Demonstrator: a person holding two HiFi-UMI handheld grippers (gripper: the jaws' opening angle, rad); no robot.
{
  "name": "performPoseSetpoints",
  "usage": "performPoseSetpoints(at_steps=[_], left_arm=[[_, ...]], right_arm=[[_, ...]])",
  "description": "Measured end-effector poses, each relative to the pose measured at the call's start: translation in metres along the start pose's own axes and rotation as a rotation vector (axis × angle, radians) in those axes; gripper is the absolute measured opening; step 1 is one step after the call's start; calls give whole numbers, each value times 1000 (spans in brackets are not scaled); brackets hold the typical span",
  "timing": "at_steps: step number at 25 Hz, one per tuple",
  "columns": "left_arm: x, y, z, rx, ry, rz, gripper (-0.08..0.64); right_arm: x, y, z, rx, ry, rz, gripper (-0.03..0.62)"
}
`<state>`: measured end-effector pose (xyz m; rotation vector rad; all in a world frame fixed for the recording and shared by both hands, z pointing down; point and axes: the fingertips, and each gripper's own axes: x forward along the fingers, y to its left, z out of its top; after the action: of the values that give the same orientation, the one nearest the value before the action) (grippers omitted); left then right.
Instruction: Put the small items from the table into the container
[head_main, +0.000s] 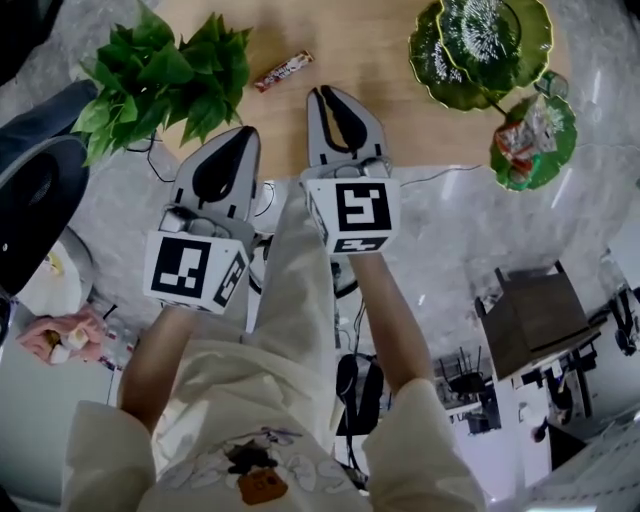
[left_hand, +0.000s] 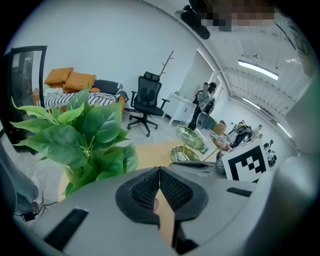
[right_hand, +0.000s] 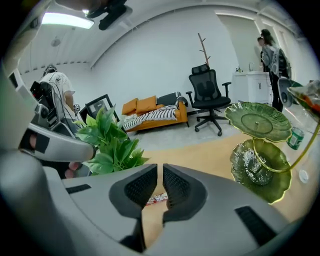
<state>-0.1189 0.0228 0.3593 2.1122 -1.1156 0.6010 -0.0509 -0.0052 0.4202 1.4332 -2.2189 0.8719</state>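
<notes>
A red-wrapped candy bar (head_main: 283, 70) lies on the wooden table (head_main: 400, 110), past my right gripper (head_main: 322, 95). The right gripper view shows the candy bar (right_hand: 156, 198) just beyond my right gripper (right_hand: 160, 170), whose jaws are shut with nothing between them. My left gripper (head_main: 240, 135) hovers at the table's near edge beside the plant (head_main: 160, 75). In its own view the left gripper (left_hand: 159, 172) is shut and empty. A green tiered leaf dish (head_main: 480, 45) stands at the table's far right, and its lowest leaf (head_main: 555, 150) holds snack packets (head_main: 520, 135).
The leafy plant (left_hand: 85, 135) fills the left of the left gripper view, close to the jaws. The green dish (right_hand: 260, 145) stands right of the right gripper. An office chair (right_hand: 207, 97), an orange sofa (right_hand: 150, 112) and a standing person (right_hand: 270, 50) are in the room behind.
</notes>
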Motion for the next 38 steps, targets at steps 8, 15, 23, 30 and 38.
performPoseSetpoints(at_steps=[8,15,23,30,38], left_arm=[[7,9,-16,-12,8,-5,9],[8,11,-25,-11,23,-13,9],[8,21,-27,-15,22,-9,9],[16,24,-31,-14,24,-23,9],[22,23,-37,-11,39,-36,9]], right_arm=[[31,5,-39,-45,66,26,238],[57,6,-78,-126,142,72,515],[80,15,-102,-247,161,73,583],[103,13,-121,-292,182,48,583],[118,8,-133,-321,211,42,583]])
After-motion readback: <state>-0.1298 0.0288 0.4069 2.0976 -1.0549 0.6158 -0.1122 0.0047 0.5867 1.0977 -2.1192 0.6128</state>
